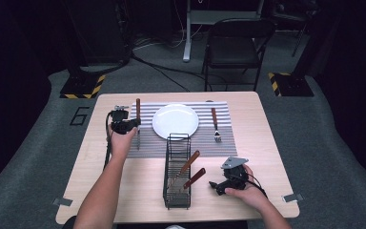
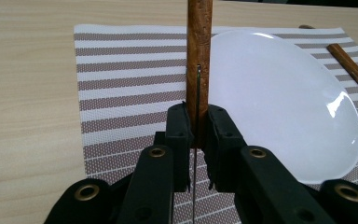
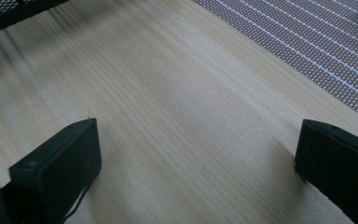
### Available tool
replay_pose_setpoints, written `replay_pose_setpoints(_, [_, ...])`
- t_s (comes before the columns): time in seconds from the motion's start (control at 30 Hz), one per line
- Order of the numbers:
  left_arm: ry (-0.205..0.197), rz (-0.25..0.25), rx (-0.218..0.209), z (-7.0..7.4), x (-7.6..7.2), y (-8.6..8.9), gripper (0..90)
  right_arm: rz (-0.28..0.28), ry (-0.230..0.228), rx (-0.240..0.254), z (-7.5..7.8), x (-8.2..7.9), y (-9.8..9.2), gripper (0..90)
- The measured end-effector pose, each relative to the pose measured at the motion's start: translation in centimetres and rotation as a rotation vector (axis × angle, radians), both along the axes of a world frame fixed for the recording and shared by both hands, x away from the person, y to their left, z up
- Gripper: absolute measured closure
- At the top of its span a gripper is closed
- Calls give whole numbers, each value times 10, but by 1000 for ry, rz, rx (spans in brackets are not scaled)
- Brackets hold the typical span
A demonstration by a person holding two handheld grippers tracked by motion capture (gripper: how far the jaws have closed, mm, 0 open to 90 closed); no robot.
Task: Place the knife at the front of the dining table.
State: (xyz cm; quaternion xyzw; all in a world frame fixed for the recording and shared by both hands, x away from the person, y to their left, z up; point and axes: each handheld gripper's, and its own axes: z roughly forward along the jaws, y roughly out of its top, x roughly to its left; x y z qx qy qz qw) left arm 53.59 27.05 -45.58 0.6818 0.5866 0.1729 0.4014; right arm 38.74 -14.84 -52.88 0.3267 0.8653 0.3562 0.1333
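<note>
The left gripper (image 2: pixel 197 135) clamps a wooden-handled knife (image 2: pixel 199 70), probably, left of the plate (image 1: pixel 175 120); lower it flat, parallel to that rim. The right gripper (image 3: pixel 196 154) gapes, holding 0 items.

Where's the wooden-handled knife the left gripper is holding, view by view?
High view: knife left of the white plate, in the left gripper.
Left gripper view: handle upright at centre, clamped between the jaws.
Right gripper view: not in it.
Shared landmark: striped placemat.
</note>
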Motion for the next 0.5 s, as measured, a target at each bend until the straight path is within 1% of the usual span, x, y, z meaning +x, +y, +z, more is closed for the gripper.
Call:
replay_pose_setpoints(0.1, [18, -2, 11, -3, 6, -2, 806, -1, 1, 1, 0, 0, 0, 0])
replay_pose_setpoints(0.23, [40, 5, 7, -7, 12, -3, 806, 0, 1, 1, 0, 0, 0, 0])
replay_pose_setpoints(0.3, [45, 17, -10, -10, 14, -3, 806, -1, 1, 1, 0, 0, 0, 0])
replay_pose_setpoints(0.5, [58, 36, -31, -19, 21, -2, 806, 0, 0, 0, 0, 0, 0, 0])
